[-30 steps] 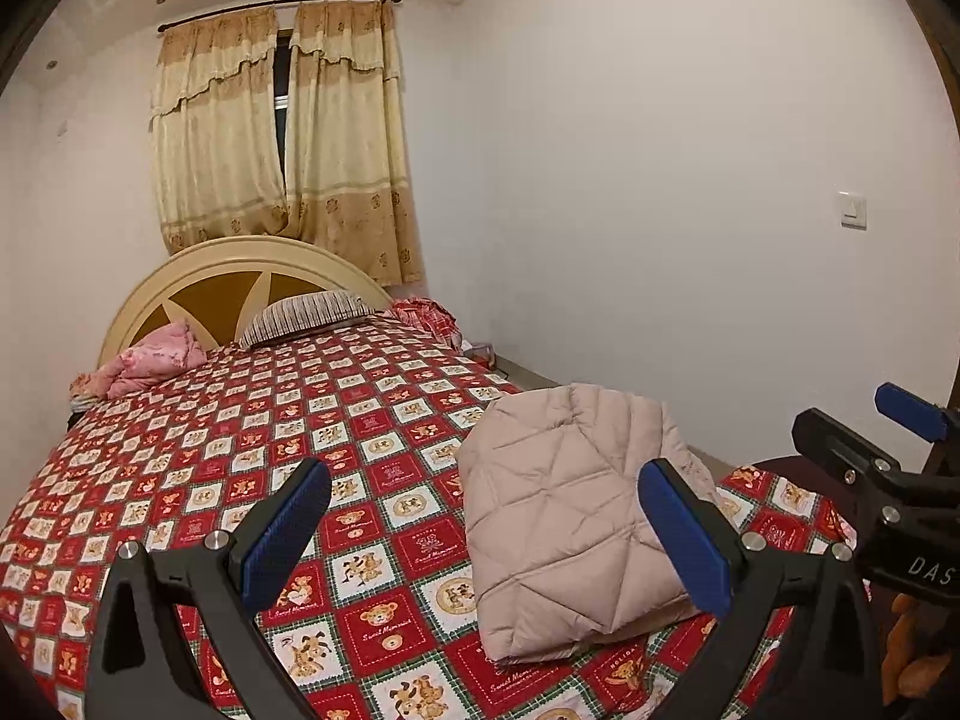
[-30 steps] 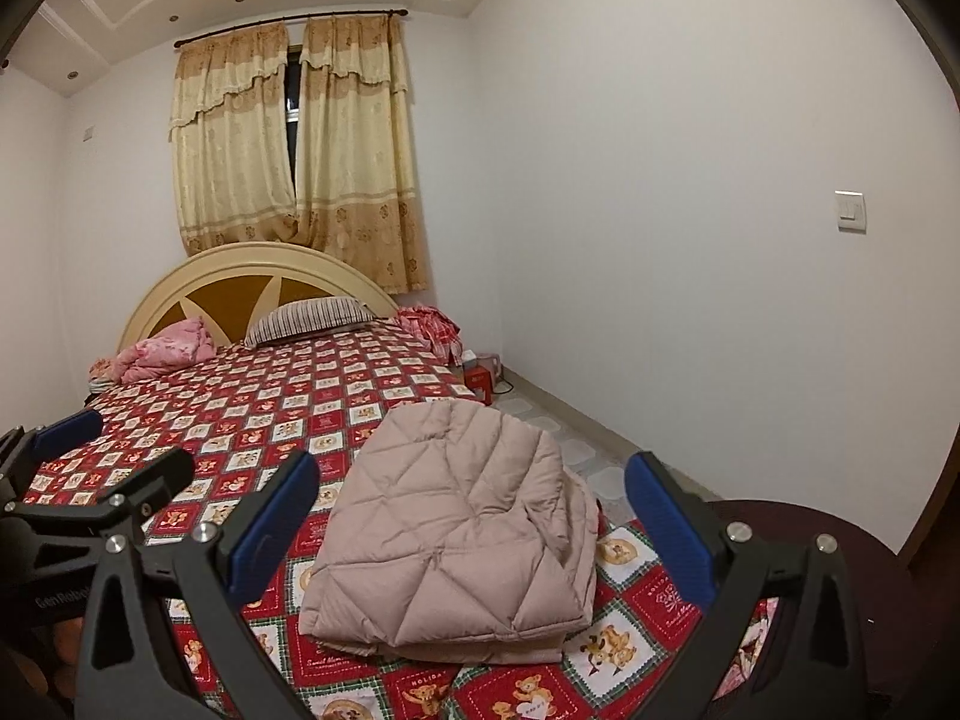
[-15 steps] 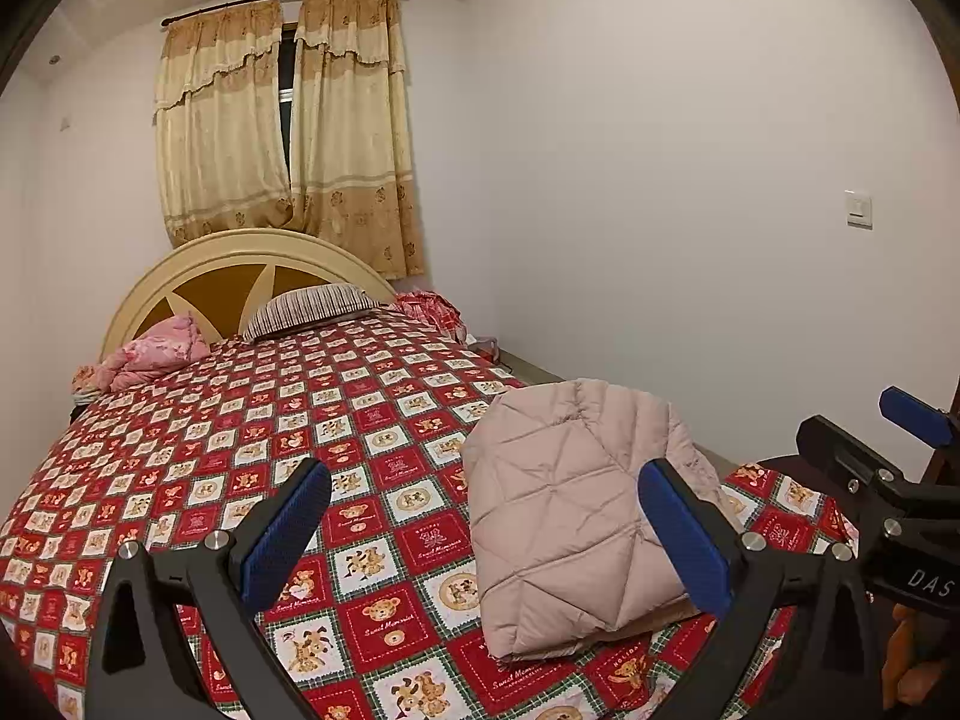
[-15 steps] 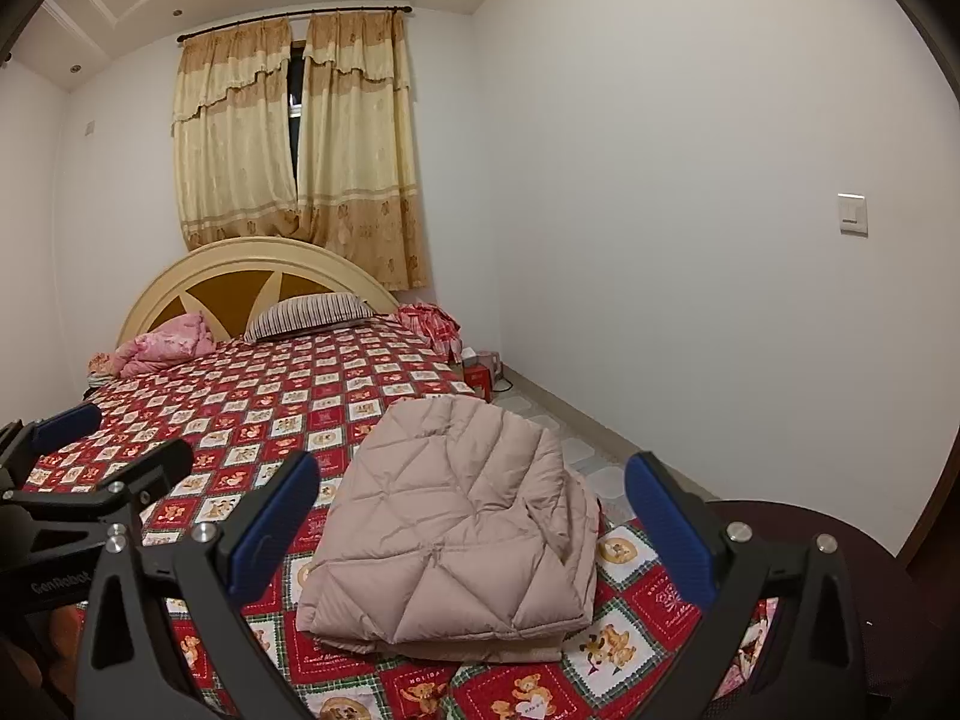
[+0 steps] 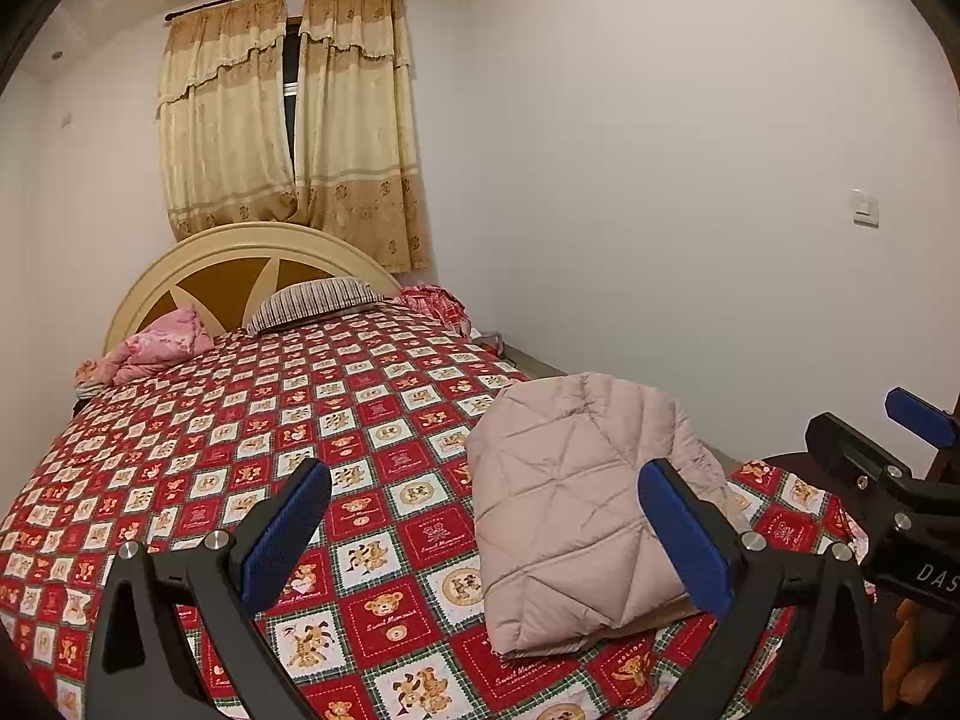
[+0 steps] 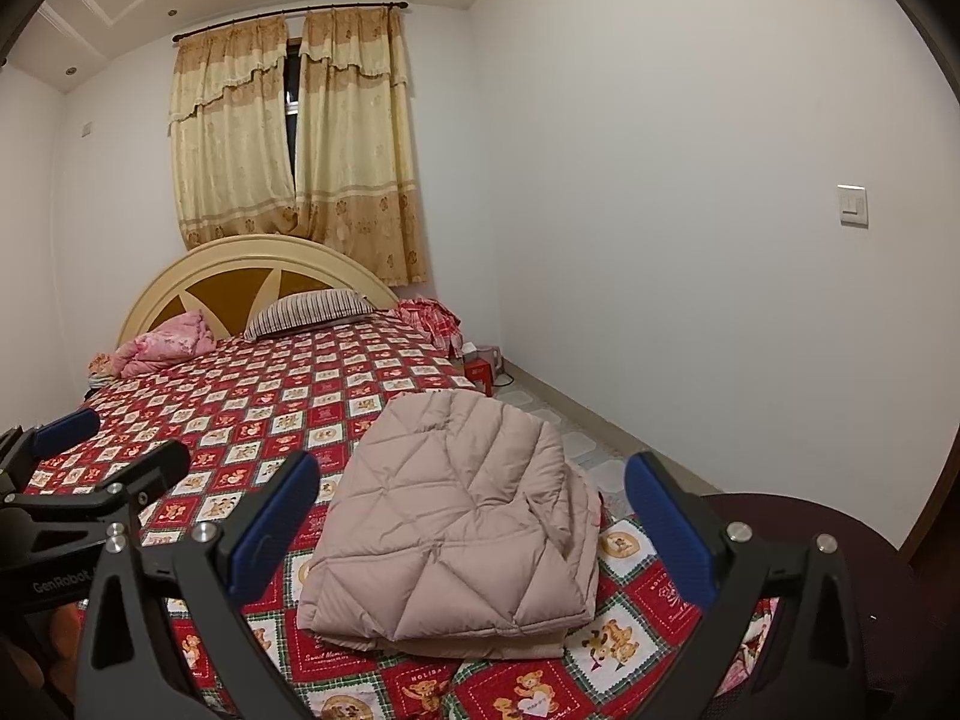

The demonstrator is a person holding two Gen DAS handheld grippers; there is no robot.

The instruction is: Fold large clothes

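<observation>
and there's the quilted jacket (image 6: 456, 516), a pale pink puffer, lying as a tidy multi-layer packet on the bed (image 6: 252, 396) close to the foot edge, toward the wall-side corner. nothing touches it. compared with a second ago the packet itself hasn't shifted a crease; what has changed is the view, both cameras have tipped up a little, more ceiling and curtain (image 6: 288, 126) now, the bedspread sliding lower in frame. so the tools are drawing back, not closing in.

left gripper (image 5: 480, 534), fingers spread wide, nothing between them, hovering over the foot edge with the jacket off to its right. right gripper (image 6: 468, 522), same story, spread wide and empty, the packet framed between its blue pads (image 6: 273, 522) but well below and beyond them, no contact.

what does it mean? by my reading the fold is done: edges stacked, layers showing at the near side, no sleeve hanging loose. the lift-away looks like a release and retreat. only small worry, the puffy fill could spring the top layer open, and the packet sits fairly near the bed's side edge. far up by the headboard (image 5: 240, 264), the striped pillow (image 5: 318, 300) and pink bundle (image 5: 156, 348) sit untouched.
</observation>
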